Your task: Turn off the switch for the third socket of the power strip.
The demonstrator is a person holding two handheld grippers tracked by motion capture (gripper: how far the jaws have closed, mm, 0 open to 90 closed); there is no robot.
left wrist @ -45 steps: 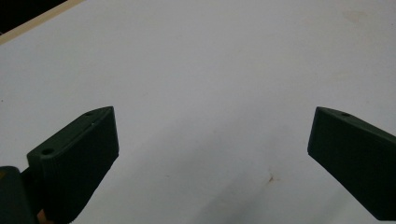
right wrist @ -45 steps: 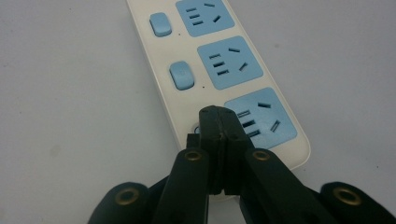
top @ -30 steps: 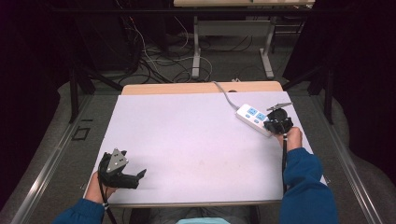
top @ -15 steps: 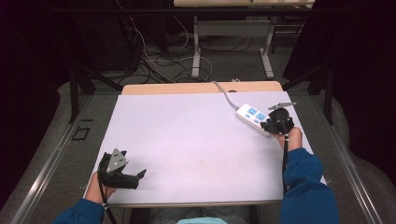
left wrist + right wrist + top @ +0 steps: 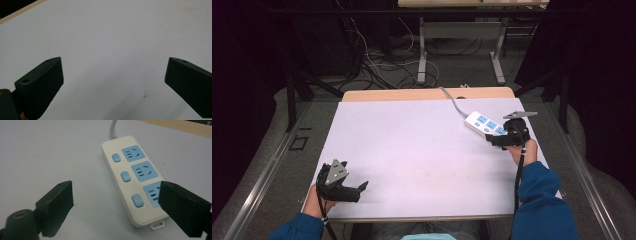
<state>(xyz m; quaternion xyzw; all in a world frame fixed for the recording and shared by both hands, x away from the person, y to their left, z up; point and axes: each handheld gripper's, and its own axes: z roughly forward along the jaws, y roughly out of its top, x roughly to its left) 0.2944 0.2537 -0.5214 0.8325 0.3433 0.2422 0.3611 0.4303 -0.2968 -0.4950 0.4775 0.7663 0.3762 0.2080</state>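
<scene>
- White three-socket power strip [image 5: 133,178] at 2 o'clock on table [image 5: 422,145], grey cord [image 5: 453,101] running off toward 12
- Right gripper [image 5: 117,207] just beside strip's near end, jaws spread wide, empty
- Left gripper [image 5: 113,80] at 7 o'clock, spread wide, empty
- Likely light, rigid, smooth plastic; best gripped across long sides

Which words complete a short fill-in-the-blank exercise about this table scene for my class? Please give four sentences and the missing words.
1. The white power strip has ___ blue sockets.
2. Beside each socket sits a small blue ___.
3. The right gripper has its jaws ___, with the strip's near end between them.
4. The left gripper hangs over the bare ___, near the person's edge.

Missing words: three; switch; open; table
</scene>
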